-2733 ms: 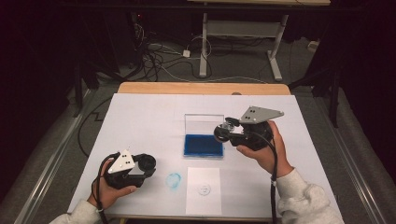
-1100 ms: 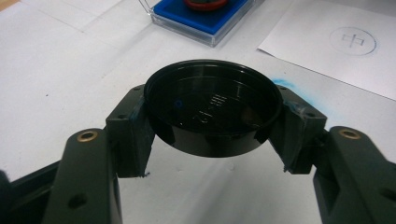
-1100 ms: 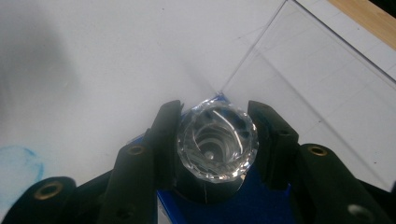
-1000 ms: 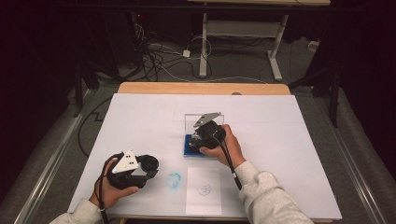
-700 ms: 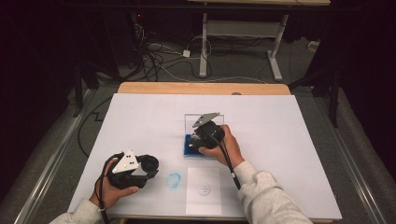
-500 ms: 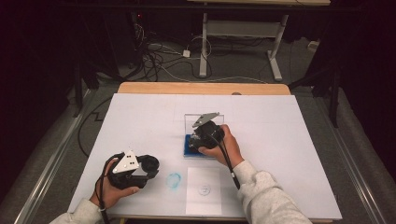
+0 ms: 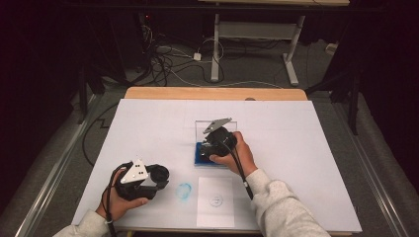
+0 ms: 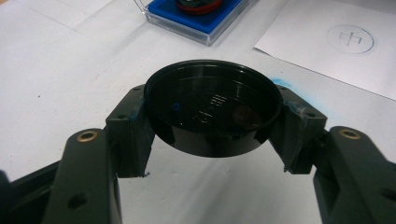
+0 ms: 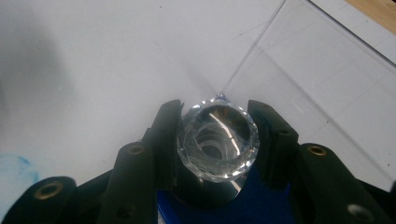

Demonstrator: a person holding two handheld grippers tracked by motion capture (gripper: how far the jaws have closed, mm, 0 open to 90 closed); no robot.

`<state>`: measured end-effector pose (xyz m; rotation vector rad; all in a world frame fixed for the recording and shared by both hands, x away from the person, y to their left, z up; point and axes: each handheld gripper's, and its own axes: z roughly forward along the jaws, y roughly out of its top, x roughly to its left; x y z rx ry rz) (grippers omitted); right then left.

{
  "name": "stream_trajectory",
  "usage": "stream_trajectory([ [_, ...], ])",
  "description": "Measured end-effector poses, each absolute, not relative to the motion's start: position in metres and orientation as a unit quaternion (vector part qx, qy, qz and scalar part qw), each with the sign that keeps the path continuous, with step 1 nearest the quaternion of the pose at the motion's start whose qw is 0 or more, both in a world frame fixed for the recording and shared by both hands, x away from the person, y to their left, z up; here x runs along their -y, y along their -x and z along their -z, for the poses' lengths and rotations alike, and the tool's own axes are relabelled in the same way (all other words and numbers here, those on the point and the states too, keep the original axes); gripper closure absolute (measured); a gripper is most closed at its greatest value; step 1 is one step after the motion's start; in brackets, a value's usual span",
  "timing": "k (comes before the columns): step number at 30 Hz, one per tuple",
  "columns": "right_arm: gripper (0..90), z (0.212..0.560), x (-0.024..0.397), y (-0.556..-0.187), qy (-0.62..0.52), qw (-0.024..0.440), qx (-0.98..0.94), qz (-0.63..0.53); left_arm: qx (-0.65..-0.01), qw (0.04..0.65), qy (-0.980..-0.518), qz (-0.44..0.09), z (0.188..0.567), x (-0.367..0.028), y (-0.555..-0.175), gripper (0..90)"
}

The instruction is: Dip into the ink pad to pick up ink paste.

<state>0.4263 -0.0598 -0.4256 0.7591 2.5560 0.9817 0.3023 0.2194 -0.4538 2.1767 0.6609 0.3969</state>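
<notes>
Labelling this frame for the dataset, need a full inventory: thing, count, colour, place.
round lid: 1, black, clamped in the left gripper, near left of table
faceted knob: 1, clear, clamped in the right gripper over the blue case
case: 1, blue base with clear upright lid, table centre
paper sheet: 1, white with circle mark, near edge
smudge: 1, blue, left of the sheet
table: 1, white top
left gripper: 1, black, shut
right gripper: 1, black, shut

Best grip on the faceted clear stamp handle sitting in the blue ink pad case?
Grip the faceted clear handle on opposite sides just under its wide top, coming from above; it stands upright in the blue ink pad case, hinged lid behind. The right gripper is already shut there.
</notes>
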Motion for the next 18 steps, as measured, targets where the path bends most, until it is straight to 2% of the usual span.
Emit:
stream_trajectory([
  [2,57.0,0.4256,0.0591,-0.4253,-0.265,0.151,-0.89,-0.339,-0.246,0.389,-0.872,-0.164,0.4519,-0.2217,-0.3036,36.6],
  [8,57.0,0.4266,0.0583,-0.4198,-0.258,0.169,-0.89,-0.336,-0.25,0.391,-0.871,-0.162,0.4526,-0.2223,-0.3037,36.6],
  [18,57.0,0.4276,0.0607,-0.4181,-0.26,0.169,-0.888,-0.339,-0.251,0.392,-0.87,-0.162,0.4527,-0.2226,-0.3031,36.6],
])
